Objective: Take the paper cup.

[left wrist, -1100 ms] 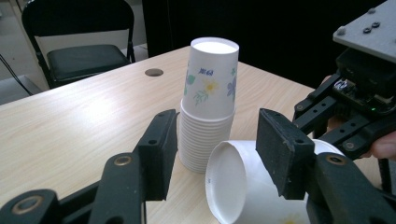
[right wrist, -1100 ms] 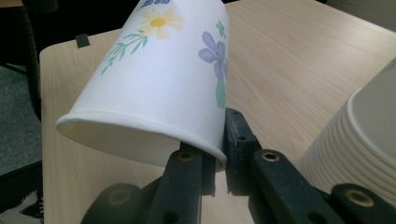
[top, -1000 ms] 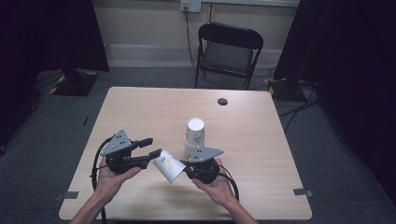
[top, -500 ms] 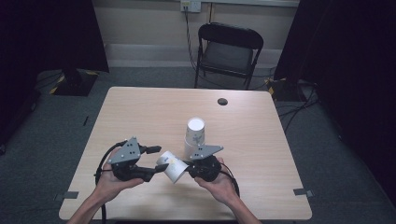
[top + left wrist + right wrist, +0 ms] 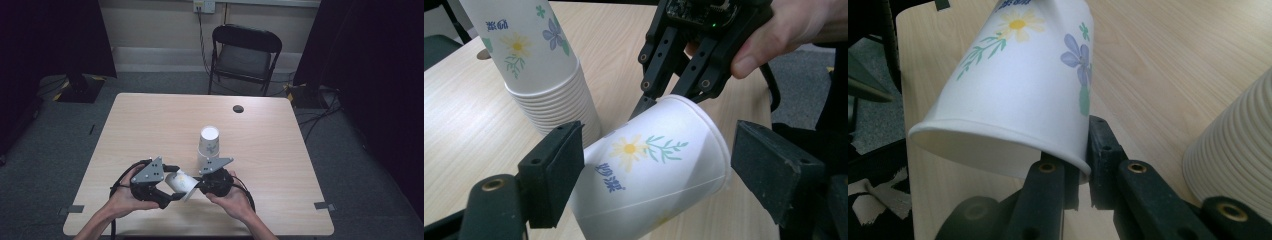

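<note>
**A:** Where is the paper cup point(image 5: 181, 183) at this moment?

**B:** It hangs tilted above the near edge of the bench point(image 5: 150, 125), between the 2 grippers; its rim points toward the right gripper point(image 5: 200, 186), its base toward the left gripper point(image 5: 170, 186); it sits just in front of the upturned stack of cups point(image 5: 208, 142), close to it but apart.

**A:** And how do the jaws stand on each side?

**B:** In the right gripper view the right gripper's jaws are pinched narrow on the cup's rim point(image 5: 998, 145), 1 jaw inside the wall and 1 outside; the left gripper's jaws have just been opening and now stand wide on either side of the cup's body, which lies between them; the left gripper view shows a clear gap at 1 jaw, and the other close to the wall without pressing it.

**A:** Anything else on the bench?

**B:** A small dark round spot point(image 5: 238, 108) near the far edge; a black folding chair point(image 5: 245, 55) stands beyond it.
</note>
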